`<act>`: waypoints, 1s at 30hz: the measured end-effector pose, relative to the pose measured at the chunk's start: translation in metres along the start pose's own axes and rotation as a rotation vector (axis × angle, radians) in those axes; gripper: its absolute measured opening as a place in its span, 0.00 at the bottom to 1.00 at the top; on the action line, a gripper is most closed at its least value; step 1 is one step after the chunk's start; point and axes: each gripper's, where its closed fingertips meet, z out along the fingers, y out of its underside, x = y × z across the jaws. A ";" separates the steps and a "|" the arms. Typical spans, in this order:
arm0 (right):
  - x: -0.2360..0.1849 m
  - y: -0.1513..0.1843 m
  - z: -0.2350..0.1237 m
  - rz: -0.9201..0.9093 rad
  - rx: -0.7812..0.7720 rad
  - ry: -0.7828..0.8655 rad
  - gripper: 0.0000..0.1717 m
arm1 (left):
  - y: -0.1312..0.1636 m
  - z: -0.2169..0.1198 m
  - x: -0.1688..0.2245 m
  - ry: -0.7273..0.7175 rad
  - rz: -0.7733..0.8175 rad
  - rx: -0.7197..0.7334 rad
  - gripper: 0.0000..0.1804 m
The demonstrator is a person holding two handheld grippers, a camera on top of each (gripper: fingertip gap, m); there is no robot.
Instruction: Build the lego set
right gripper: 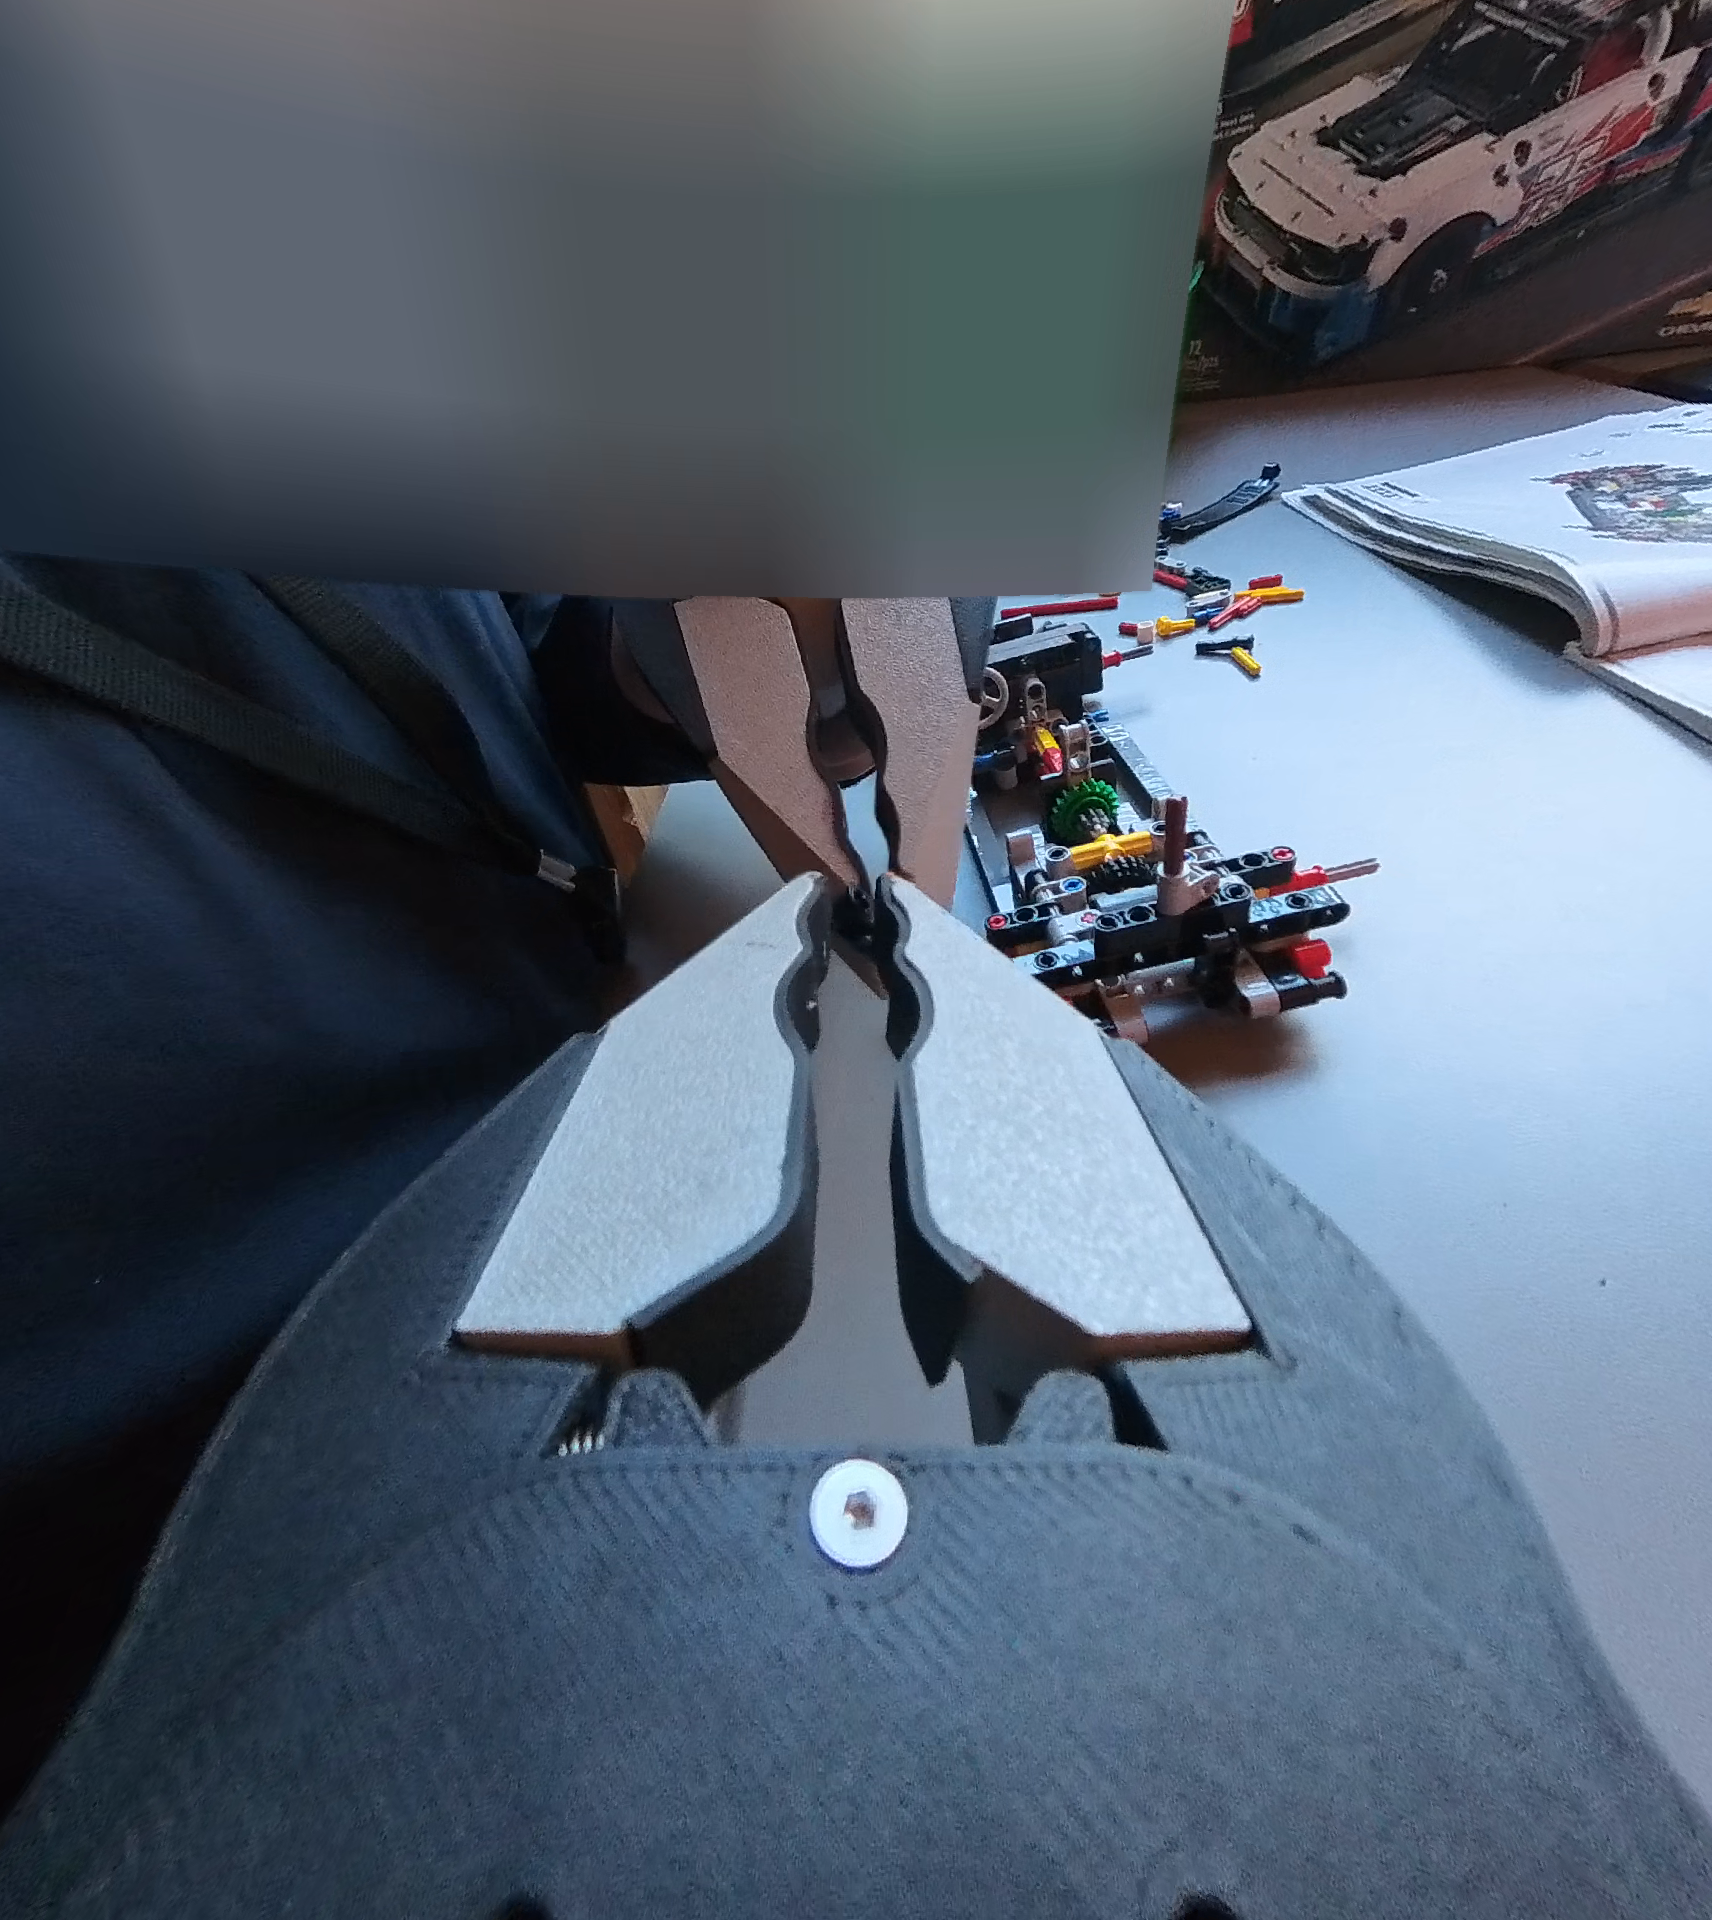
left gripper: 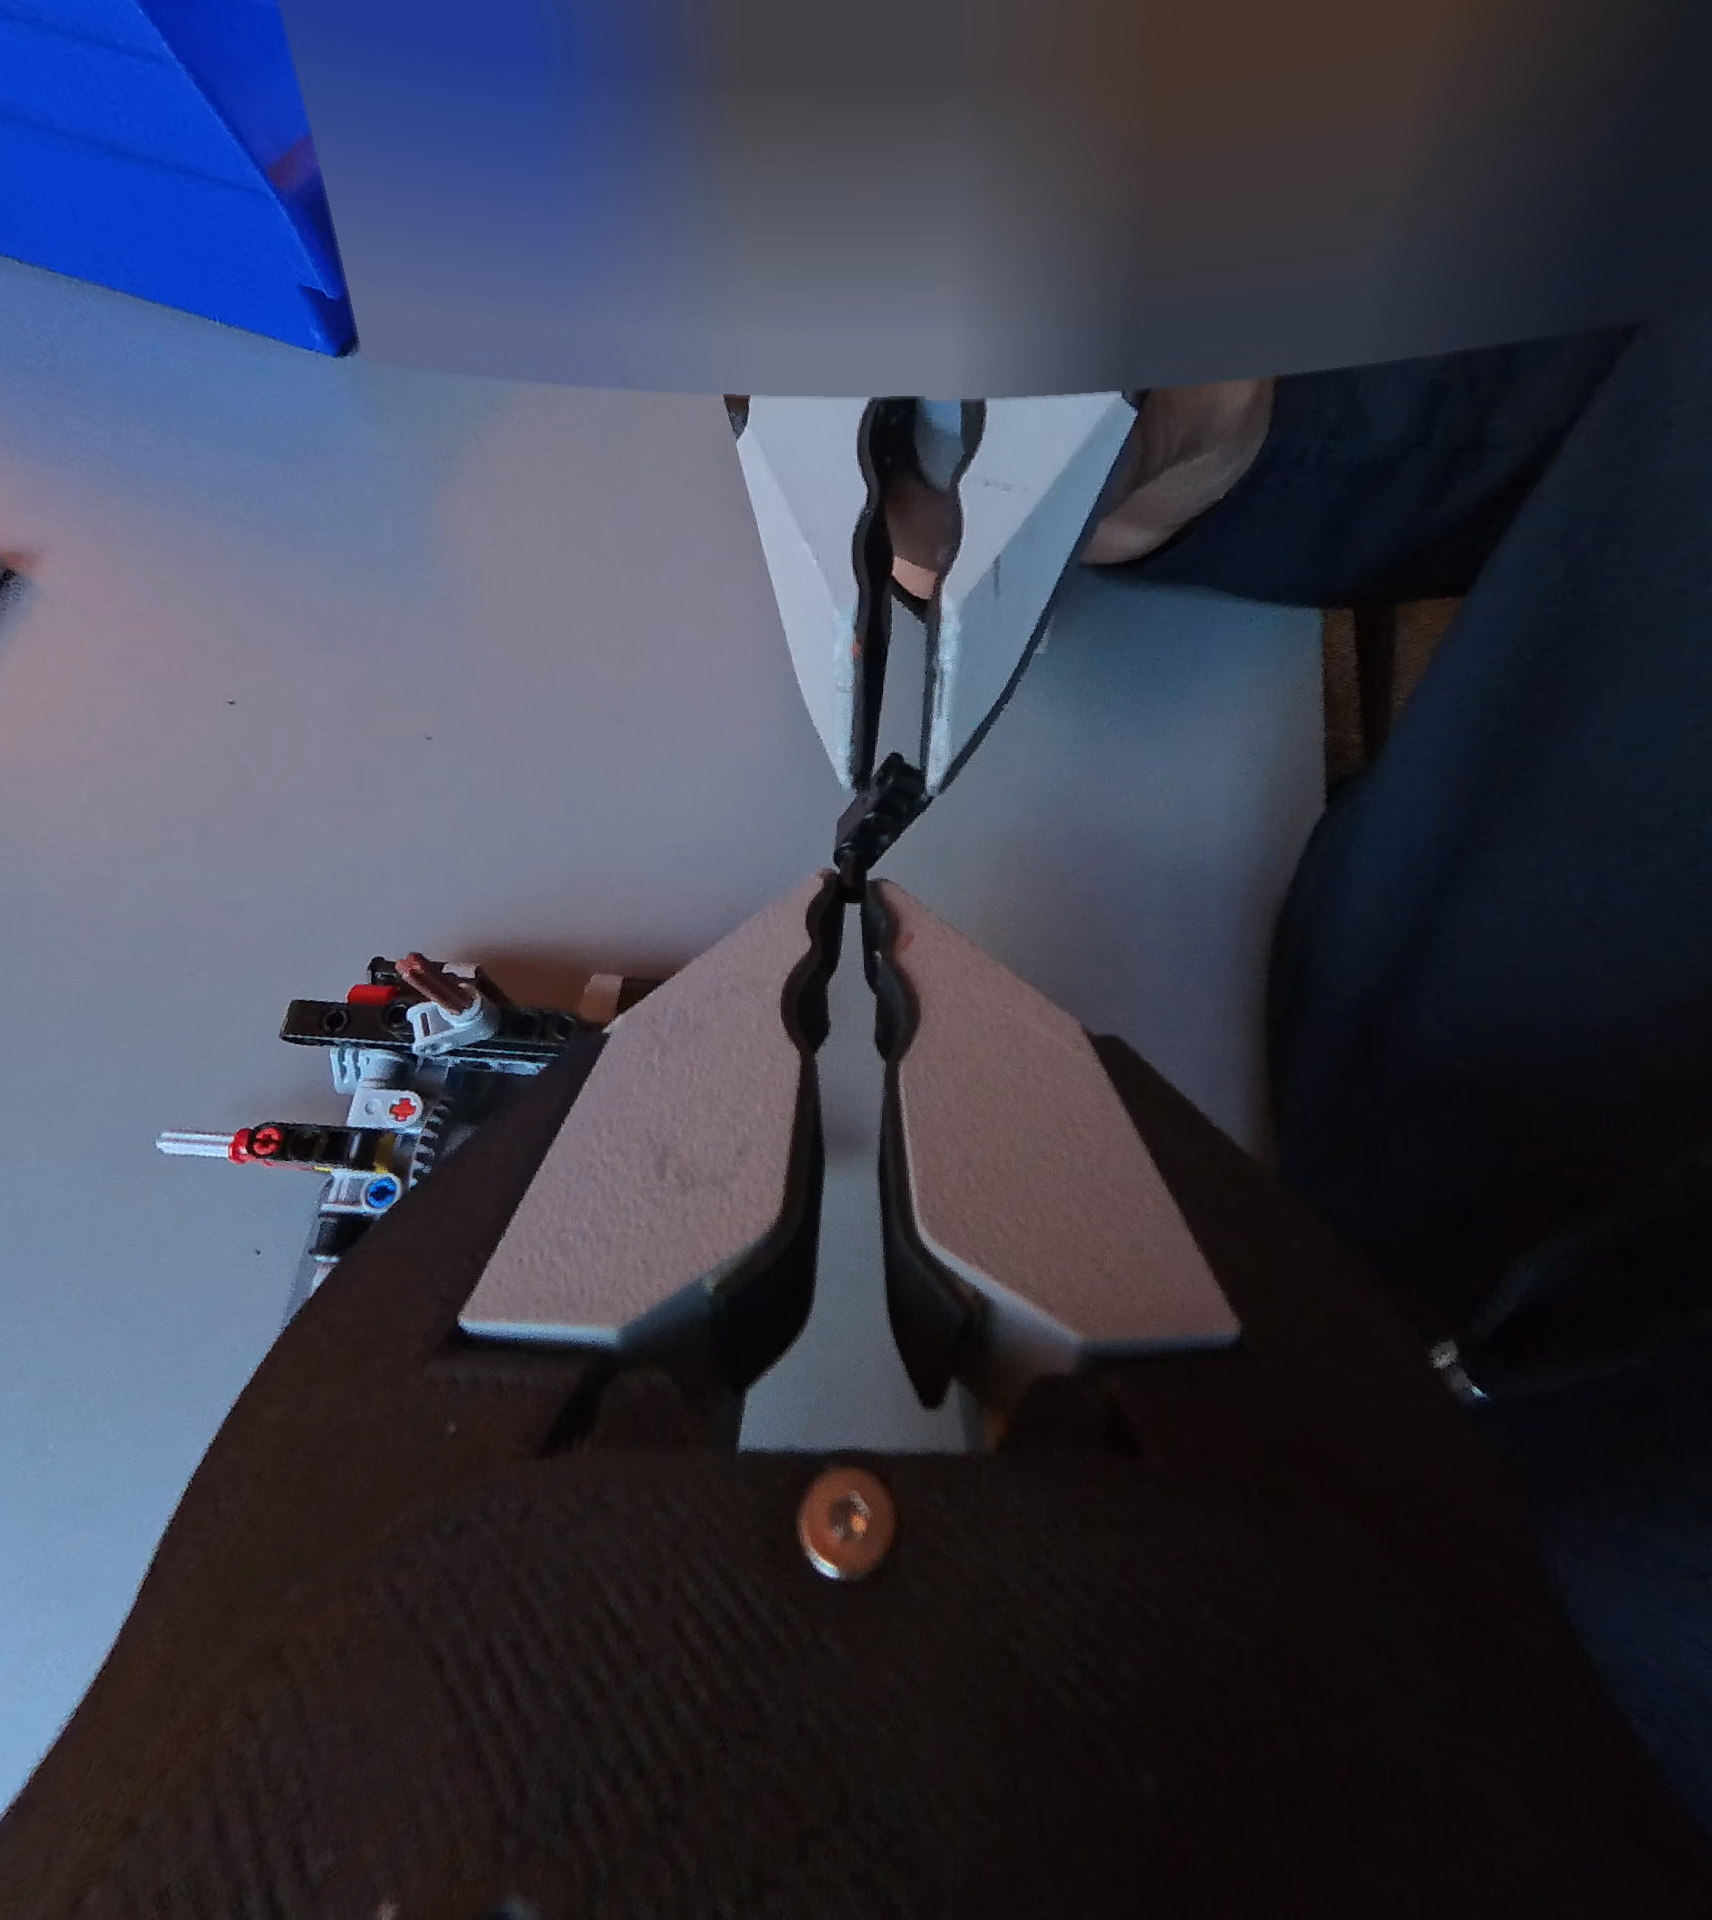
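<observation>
Together, two tongs [left gripper: 850, 883] [right gripper: 852, 894] pinch one small black piece [left gripper: 875, 816].

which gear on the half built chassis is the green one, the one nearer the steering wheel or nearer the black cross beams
The green gear is the one nearer the steering wheel. The black gear sits beyond the yellow connector, nearer the black cross beams.

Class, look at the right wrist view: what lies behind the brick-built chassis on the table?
Behind the chassis: scattered loose pins and a curved black piece. Farther left, a blurred patch covers everything.
</observation>
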 end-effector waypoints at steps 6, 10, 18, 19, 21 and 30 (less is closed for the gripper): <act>0.003 -0.001 -0.003 0.020 0.013 0.006 0.02 | -0.003 0.001 -0.003 -0.014 0.006 0.007 0.01; 0.003 -0.001 -0.003 0.023 0.015 0.004 0.02 | -0.003 0.001 -0.003 -0.011 0.004 0.012 0.01; 0.004 -0.001 -0.003 0.025 0.010 0.010 0.03 | -0.003 0.000 -0.004 -0.023 0.007 0.015 0.01; 0.004 0.000 -0.003 0.025 0.009 0.012 0.03 | -0.002 0.000 -0.004 -0.026 0.006 0.015 0.01; 0.004 0.000 -0.003 0.025 0.006 0.014 0.03 | -0.002 0.000 -0.005 -0.029 0.003 0.015 0.01; 0.004 0.001 -0.002 0.022 -0.005 0.012 0.04 | -0.001 -0.002 -0.004 -0.038 0.000 0.016 0.01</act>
